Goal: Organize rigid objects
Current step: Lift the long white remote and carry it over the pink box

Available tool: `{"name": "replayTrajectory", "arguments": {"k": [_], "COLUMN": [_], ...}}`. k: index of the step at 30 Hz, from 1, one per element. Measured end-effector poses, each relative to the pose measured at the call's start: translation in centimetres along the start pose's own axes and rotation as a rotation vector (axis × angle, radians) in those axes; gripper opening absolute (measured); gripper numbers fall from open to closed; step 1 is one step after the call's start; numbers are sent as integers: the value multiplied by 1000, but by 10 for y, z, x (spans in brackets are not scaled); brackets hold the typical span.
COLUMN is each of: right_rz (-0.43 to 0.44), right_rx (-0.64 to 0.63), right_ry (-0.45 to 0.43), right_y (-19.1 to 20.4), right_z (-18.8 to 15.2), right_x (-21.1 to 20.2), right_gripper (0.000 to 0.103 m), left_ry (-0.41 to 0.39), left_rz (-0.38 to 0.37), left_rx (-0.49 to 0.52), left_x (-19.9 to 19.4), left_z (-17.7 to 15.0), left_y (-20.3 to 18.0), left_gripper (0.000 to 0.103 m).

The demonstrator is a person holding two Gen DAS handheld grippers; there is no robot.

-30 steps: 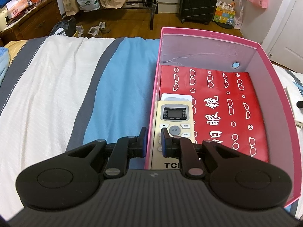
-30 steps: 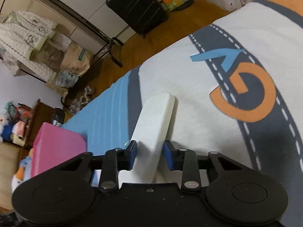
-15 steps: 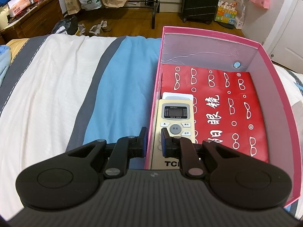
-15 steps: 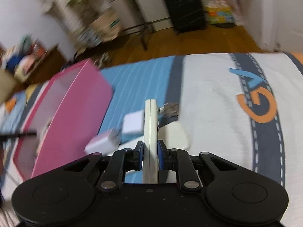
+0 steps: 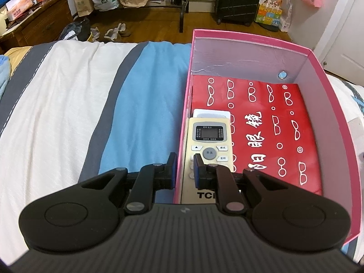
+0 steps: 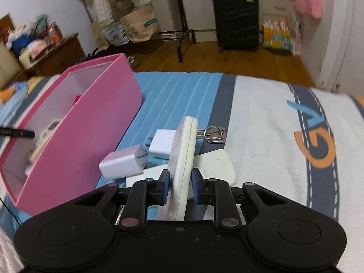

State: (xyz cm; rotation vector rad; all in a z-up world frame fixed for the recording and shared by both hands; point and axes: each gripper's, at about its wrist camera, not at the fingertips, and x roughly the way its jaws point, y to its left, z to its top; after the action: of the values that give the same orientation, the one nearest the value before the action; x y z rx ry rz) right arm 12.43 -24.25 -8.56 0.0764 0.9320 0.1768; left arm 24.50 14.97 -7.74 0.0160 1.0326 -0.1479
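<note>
My left gripper [image 5: 185,170] is shut on the near left wall of the pink box [image 5: 250,41], one finger outside and one inside. A beige air-conditioner remote [image 5: 210,136] lies in the box on a red bag printed with glasses [image 5: 273,125]. My right gripper [image 6: 180,184] holds a white remote [image 6: 184,150] on its edge above the bed, to the right of the pink box [image 6: 91,136]. Its jaws are opening slightly, and both pads still touch the remote.
Under the held remote, two white chargers [image 6: 122,165] [image 6: 162,145], a bunch of keys [image 6: 213,134] and a flat white case [image 6: 218,166] lie on the striped bedcover. Past the bed's far edge are a wooden floor, a black suitcase [image 6: 236,20] and paper bags.
My right gripper closed on the white remote, lifted it and rolled it onto its edge, swinging toward the pink box. The left gripper and the box kept still.
</note>
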Motion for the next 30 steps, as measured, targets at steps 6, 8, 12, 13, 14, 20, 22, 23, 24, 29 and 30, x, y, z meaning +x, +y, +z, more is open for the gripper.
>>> {"name": "replayTrajectory", "arguments": {"k": [6, 8, 12, 13, 14, 20, 22, 23, 24, 29, 30], "right_rz": [-2, 22, -10, -21, -31, -36, 0, 41, 89, 280, 292], "right_rx": [-57, -31, -49, -52, -55, -83, -122, -146, -168, -299, -316], "right_ry": [81, 99, 52, 39, 18, -116, -168, -188, -203, -187, -181], "right_y": [21, 22, 27, 27, 28, 41, 59, 70, 82, 139, 148], "right_z": [-6, -8, -8, -7, -7, 0, 7, 11, 17, 40, 42], "right_x": [-1, 6, 4, 1, -5, -44, -61, -69, -76, -78, -72], "right_gripper": [27, 26, 20, 20, 20, 20, 20, 20, 20, 20, 20], "left_ry": [-1, 2, -1, -1, -2, -1, -1, -1, 0, -2, -3], "left_rz": [-3, -10, -11, -10, -8, 4, 1, 4, 6, 20, 16], "left_rx": [-13, -25, -26, -25, -25, -24, -24, -20, -16, 2, -2], "left_x": [1, 1, 3, 3, 3, 3, 4, 4, 5, 5, 5], "left_z": [1, 2, 1, 0, 1, 0, 0, 0, 0, -1, -1], "left_y": [0, 2, 3, 3, 3, 1, 1, 0, -1, -5, -5], "left_gripper": [13, 13, 13, 13, 13, 13, 13, 13, 13, 13, 13]}}
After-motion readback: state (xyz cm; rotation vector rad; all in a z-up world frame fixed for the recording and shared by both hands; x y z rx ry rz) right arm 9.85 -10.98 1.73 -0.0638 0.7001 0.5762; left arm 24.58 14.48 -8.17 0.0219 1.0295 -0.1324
